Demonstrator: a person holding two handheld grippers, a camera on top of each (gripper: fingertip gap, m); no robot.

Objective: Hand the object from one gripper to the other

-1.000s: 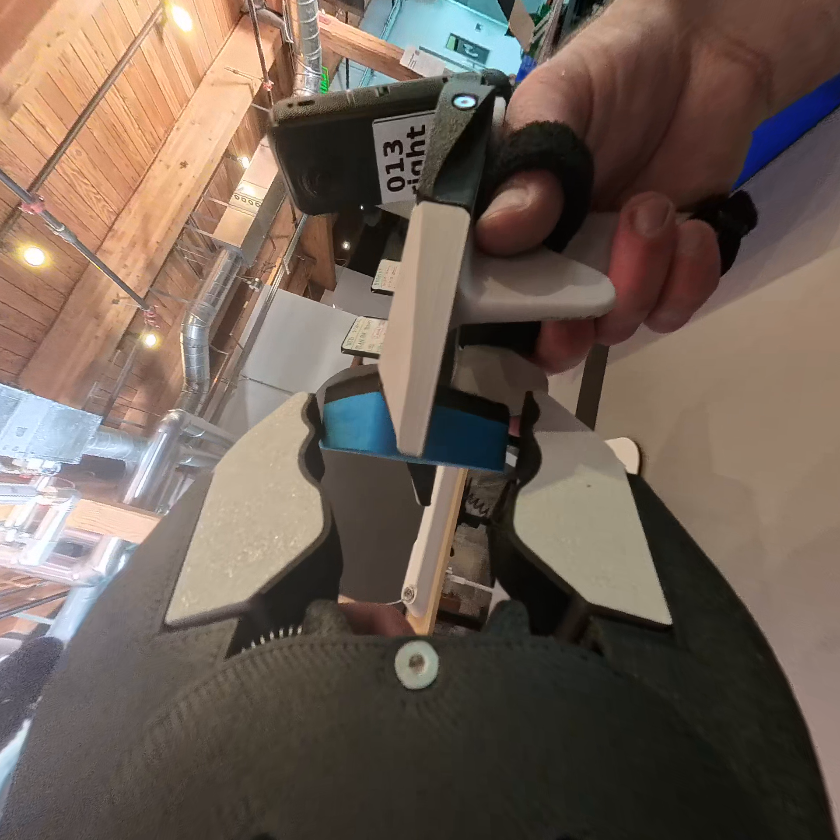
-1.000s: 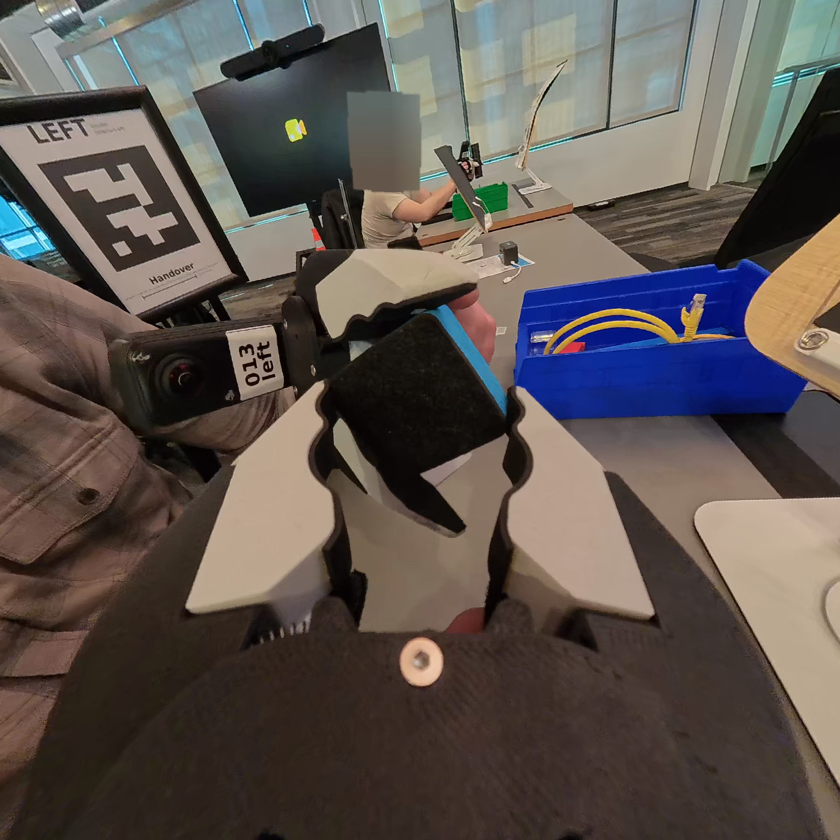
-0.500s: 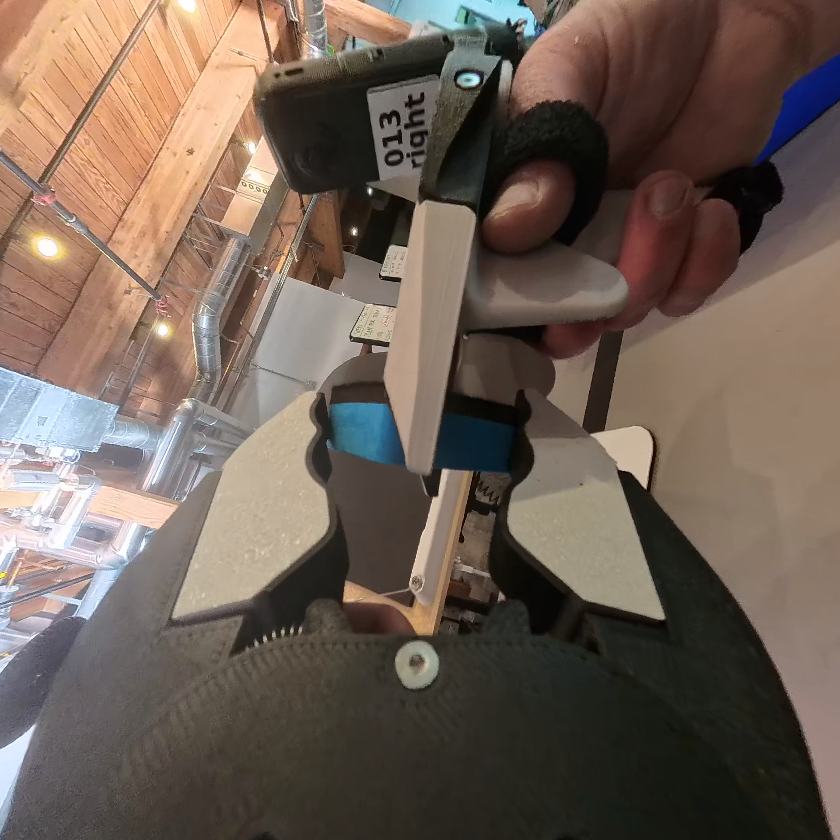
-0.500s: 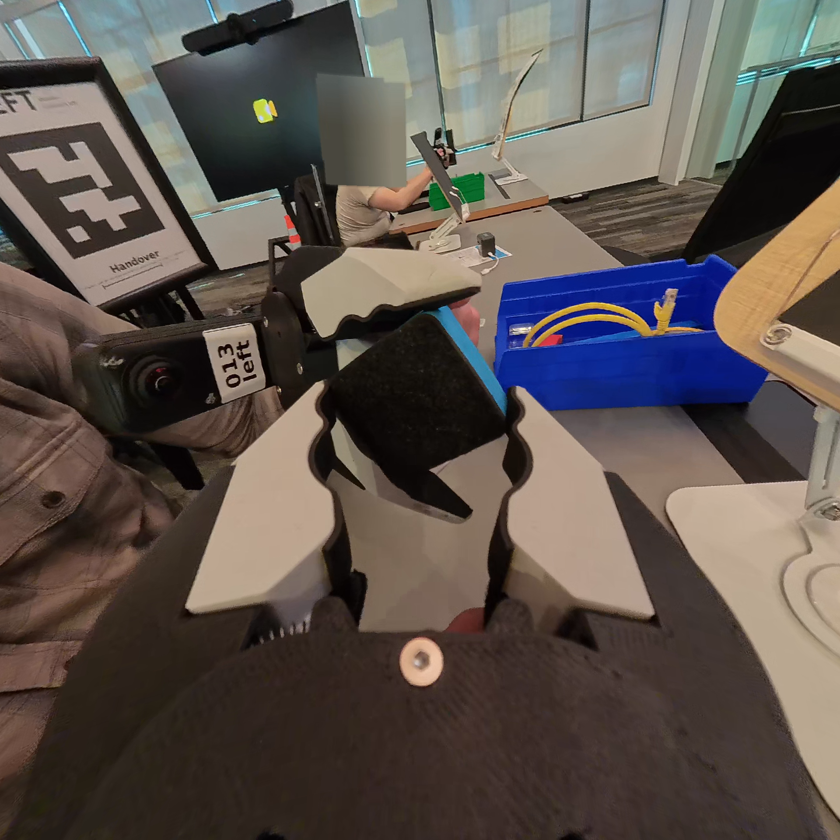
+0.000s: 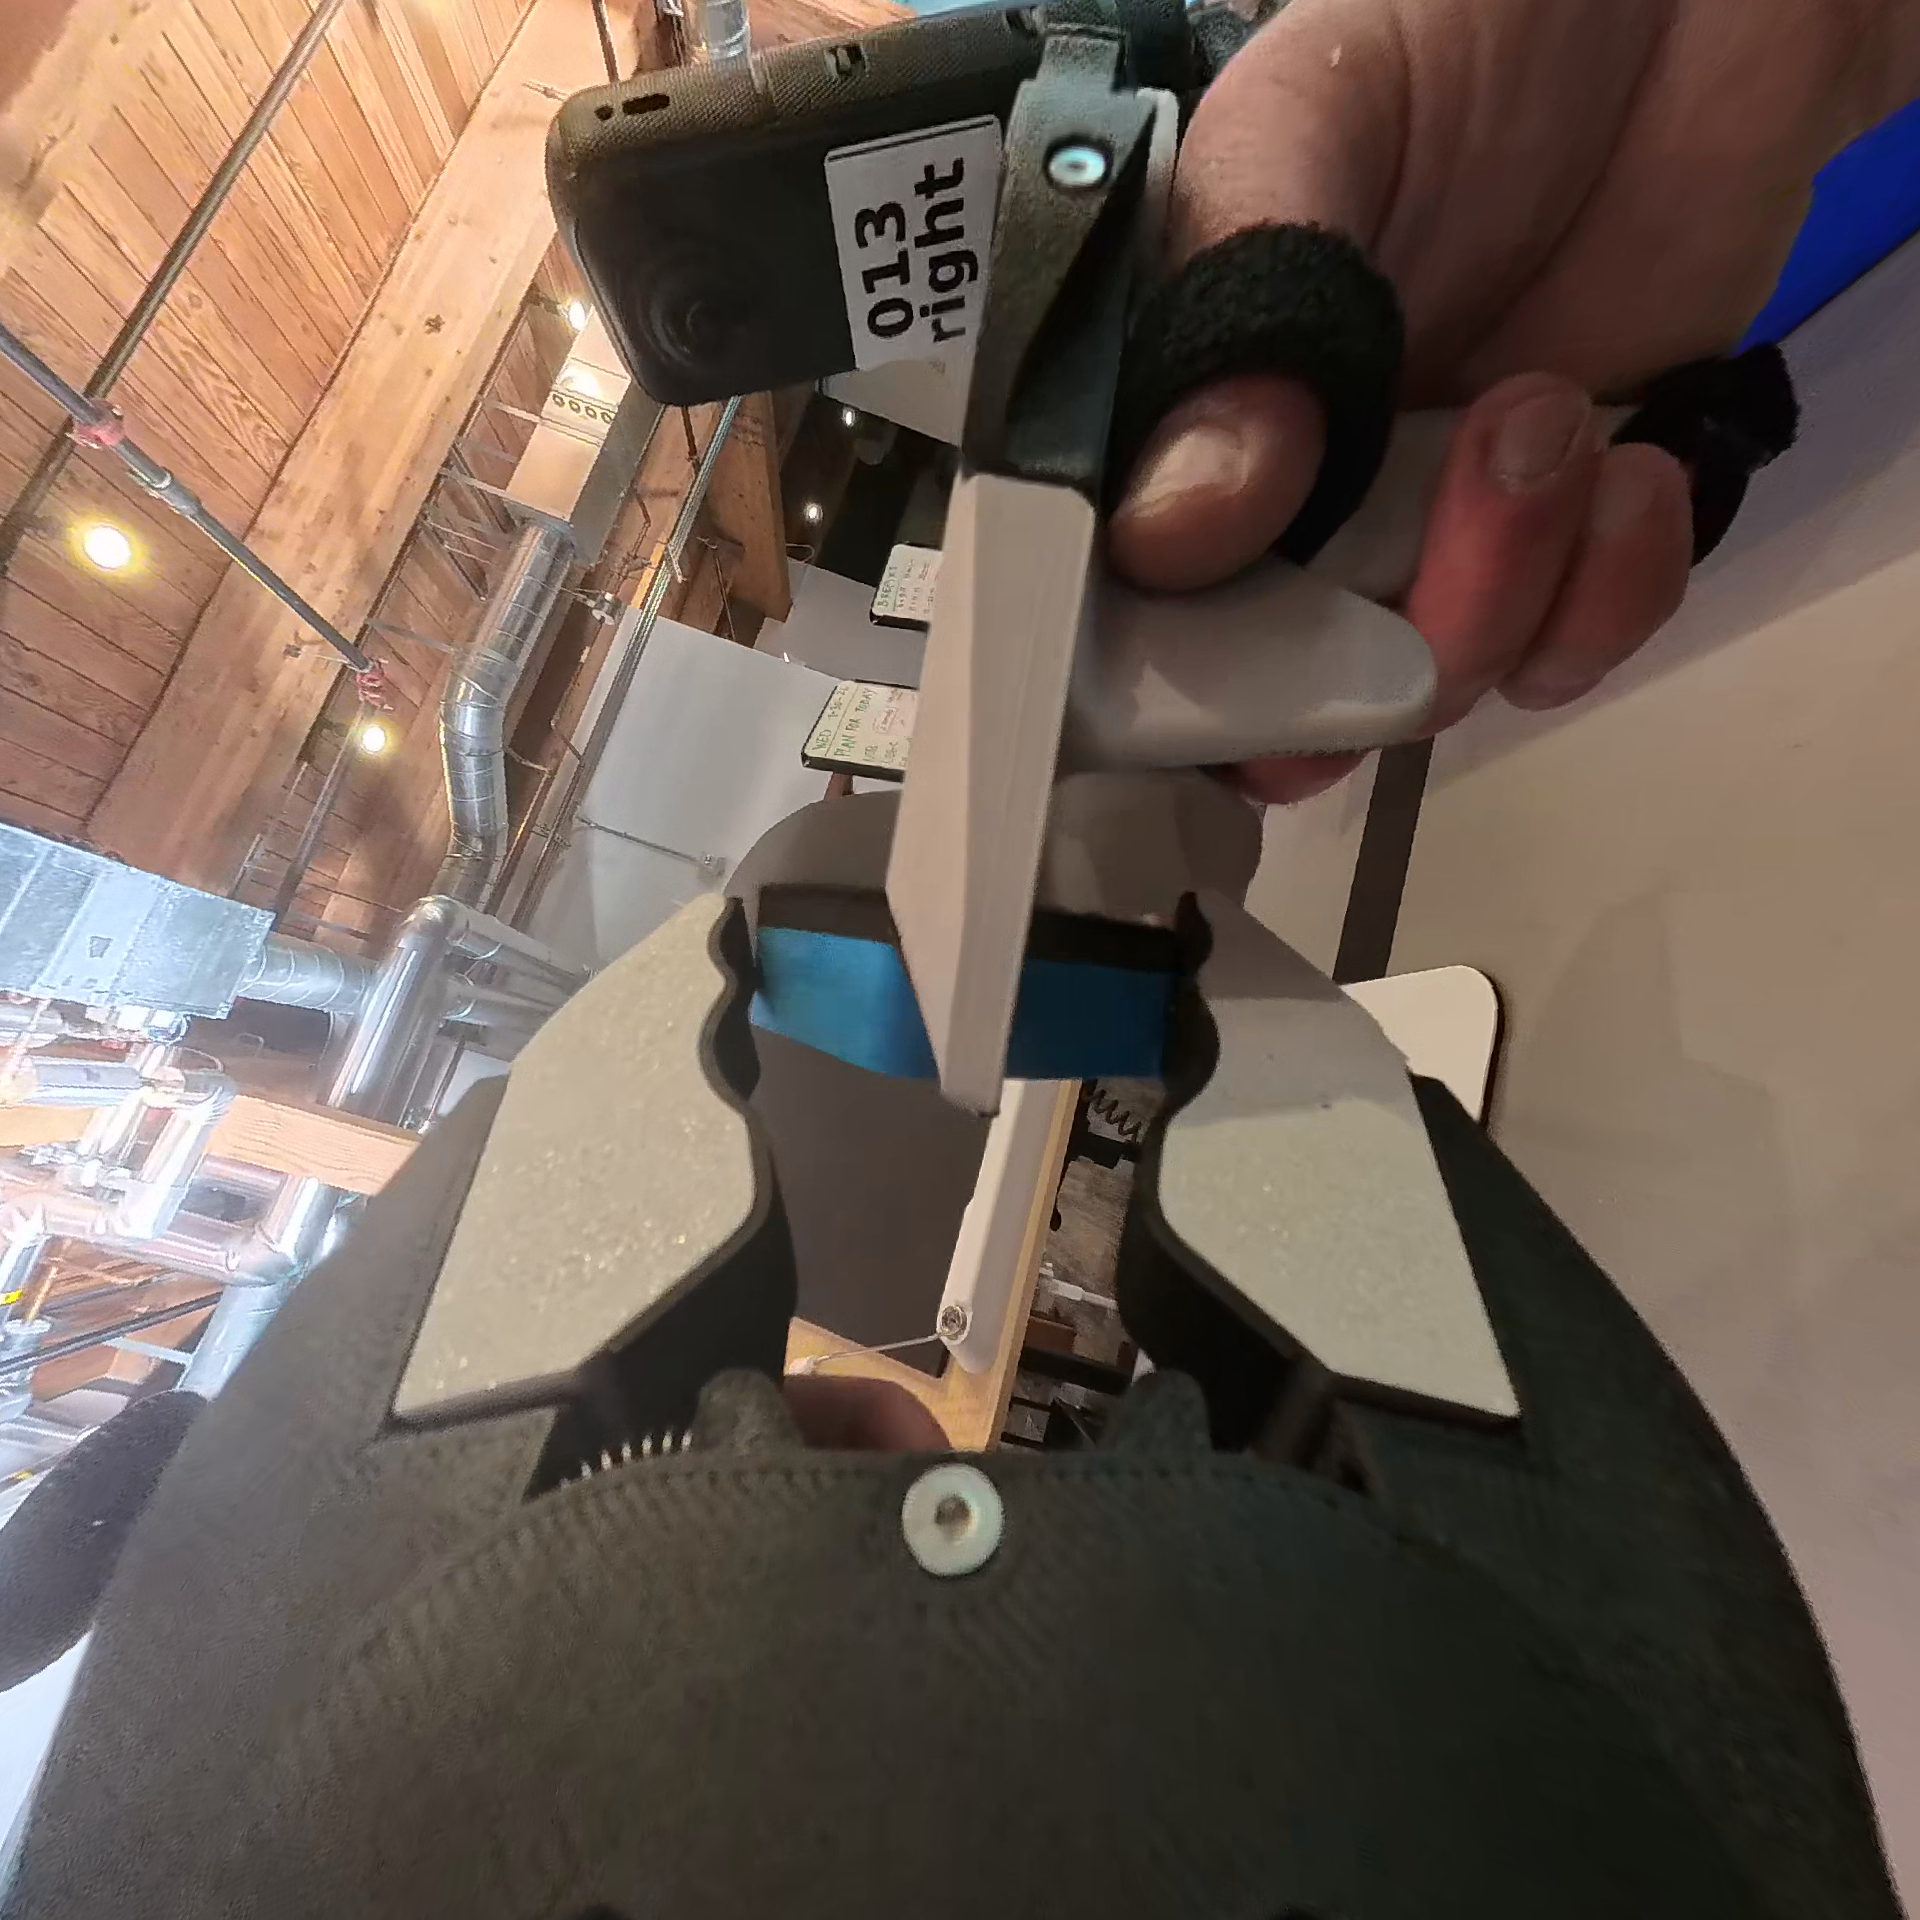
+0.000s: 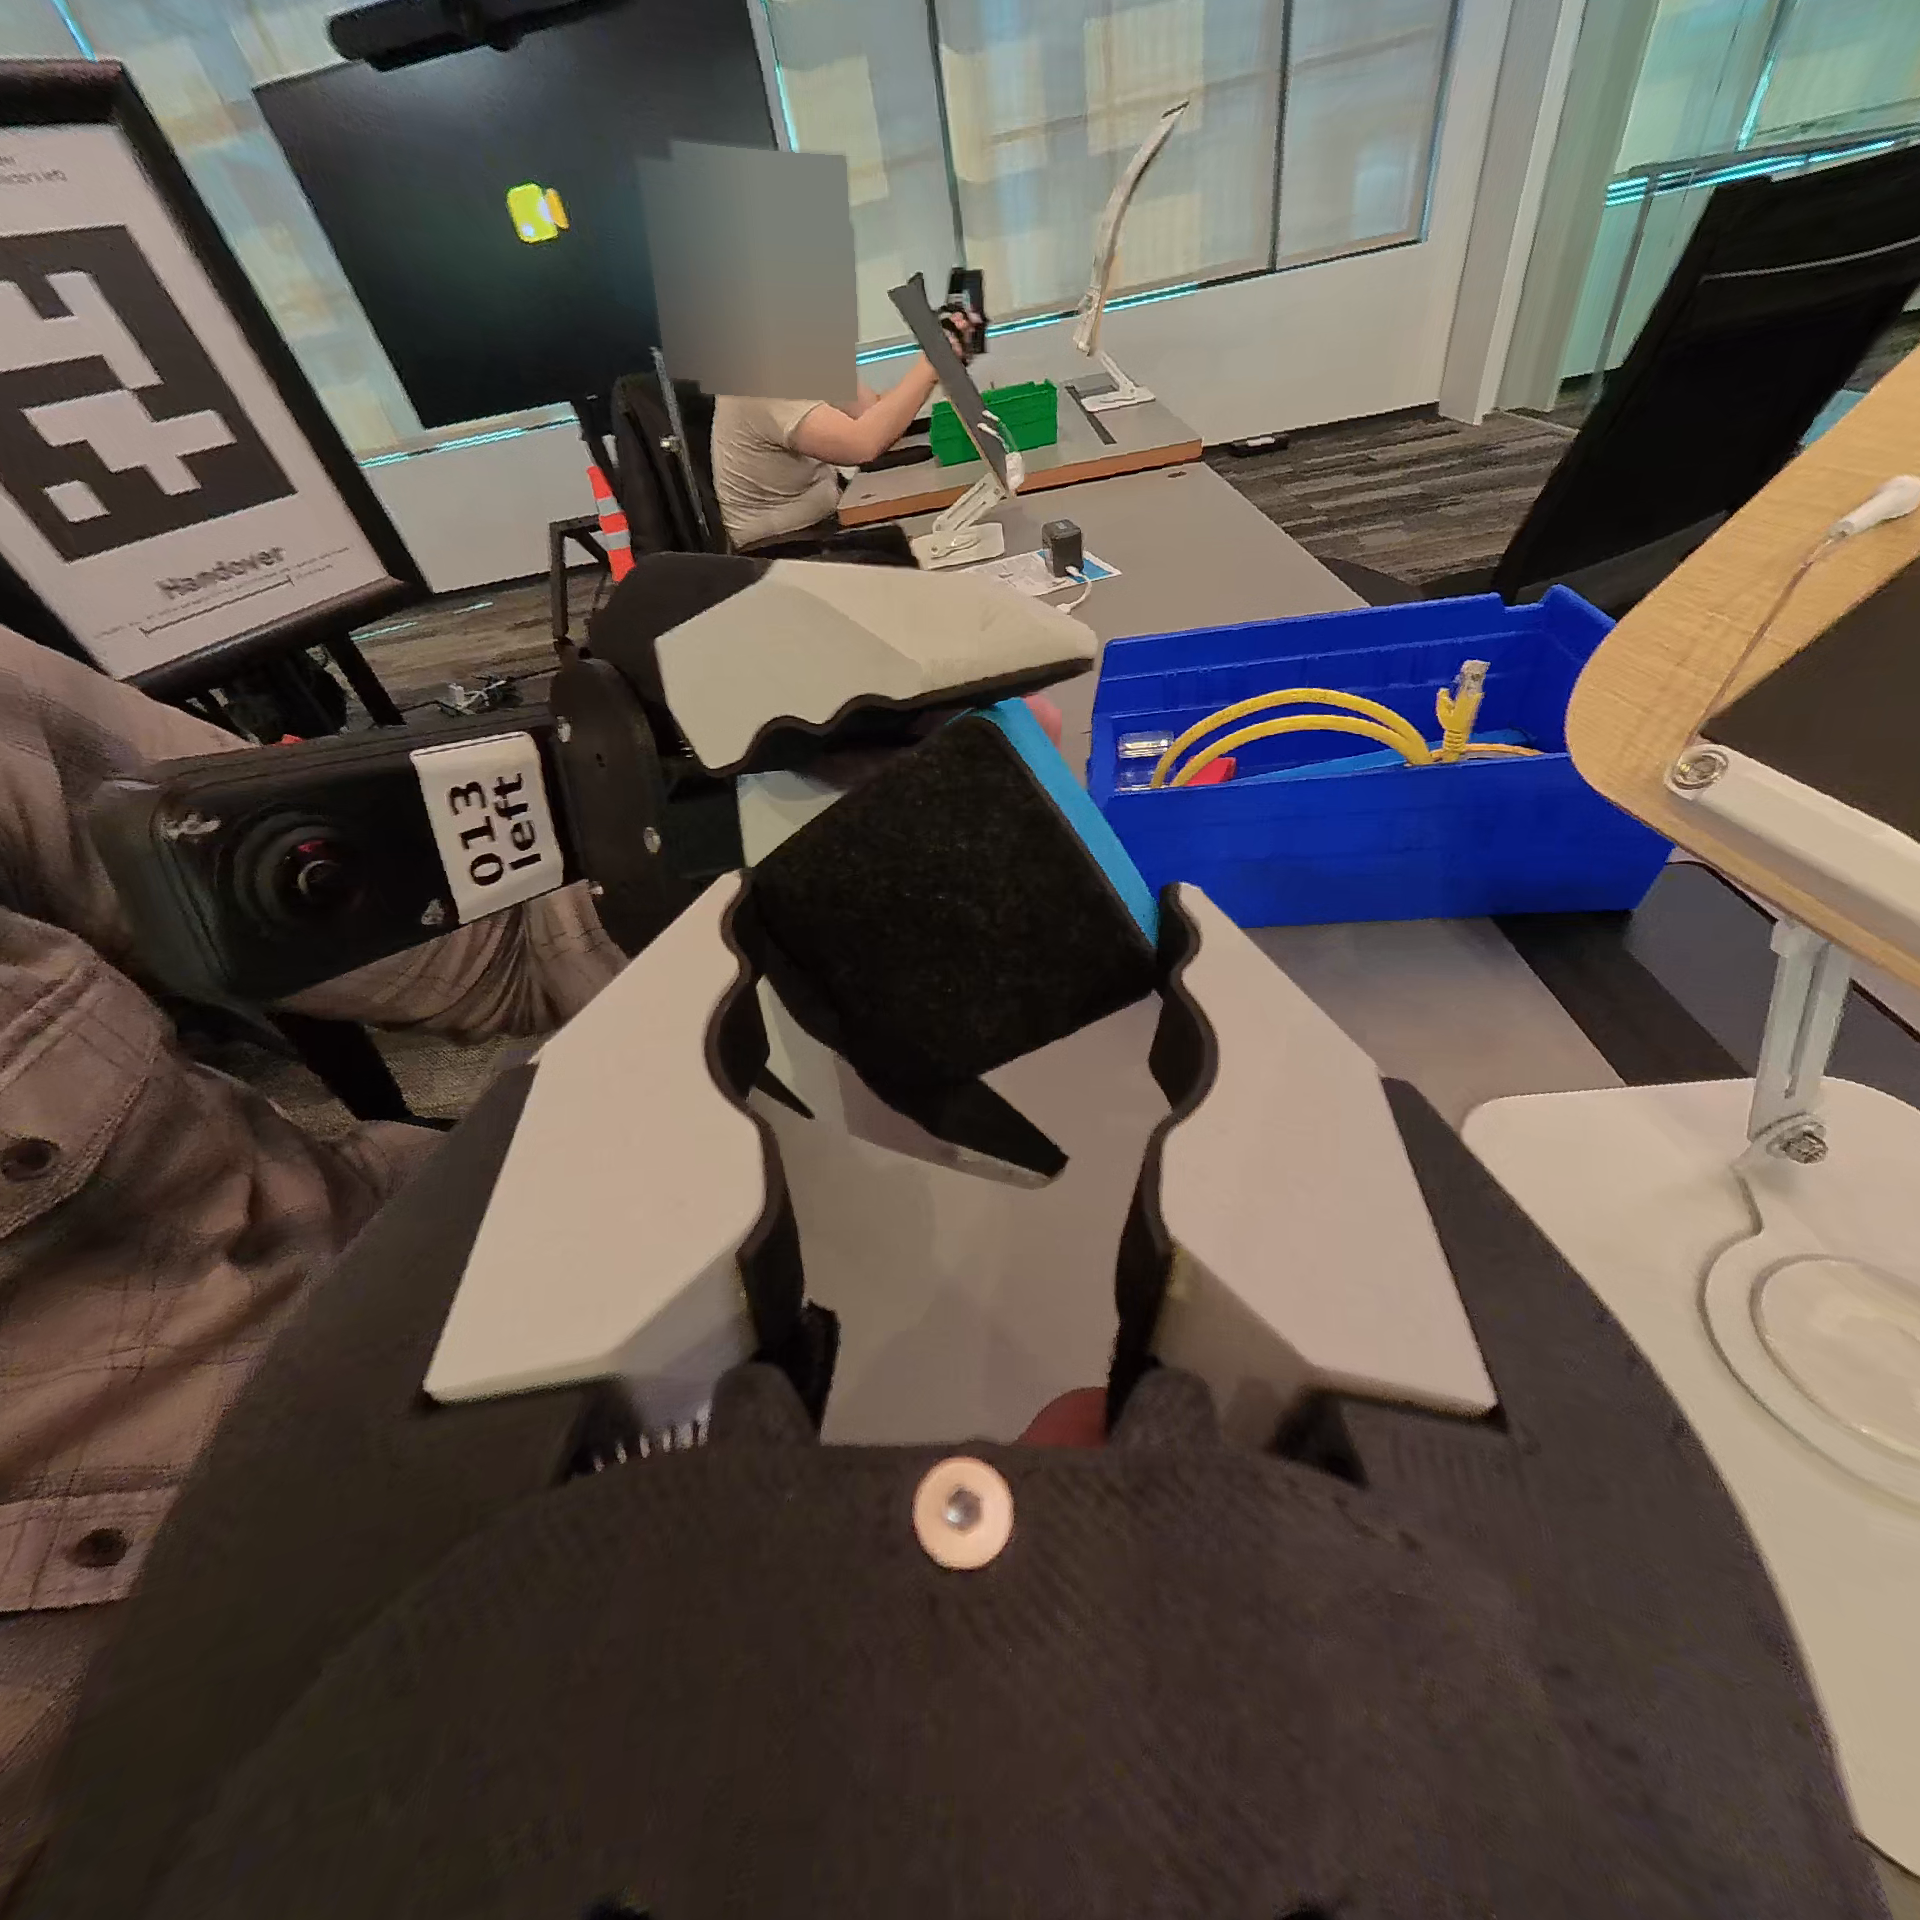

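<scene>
The object is a block eraser with a blue body (image 5: 831, 1003) and a black felt face (image 6: 935, 904). My left gripper (image 5: 961, 987) is shut on it, with its fingertips pressed on the two short ends. My right gripper (image 6: 956, 935) is also shut on it and clamps the felt block from both sides. In the left wrist view a right finger (image 5: 987, 831) crosses in front of the eraser, with a hand (image 5: 1455, 364) behind it. In the right wrist view one left finger (image 6: 862, 665) lies above the eraser and the other below it. The eraser is held in the air.
A blue bin (image 6: 1351, 852) holding a yellow cable stands on the grey table (image 6: 1403, 997) behind the eraser. A wooden board on a white stand (image 6: 1662, 1247) is at the right. A framed marker sign (image 6: 135, 416) and a plaid sleeve (image 6: 156, 1143) are at the left. A person sits at a far table. The grippers' ends are close to 4 cm from one another.
Both grippers stay clamped on the eraser. The joined pair has drifted: the right wrist view has swung rightward, and the right gripper sits a little higher in the left wrist view.
</scene>
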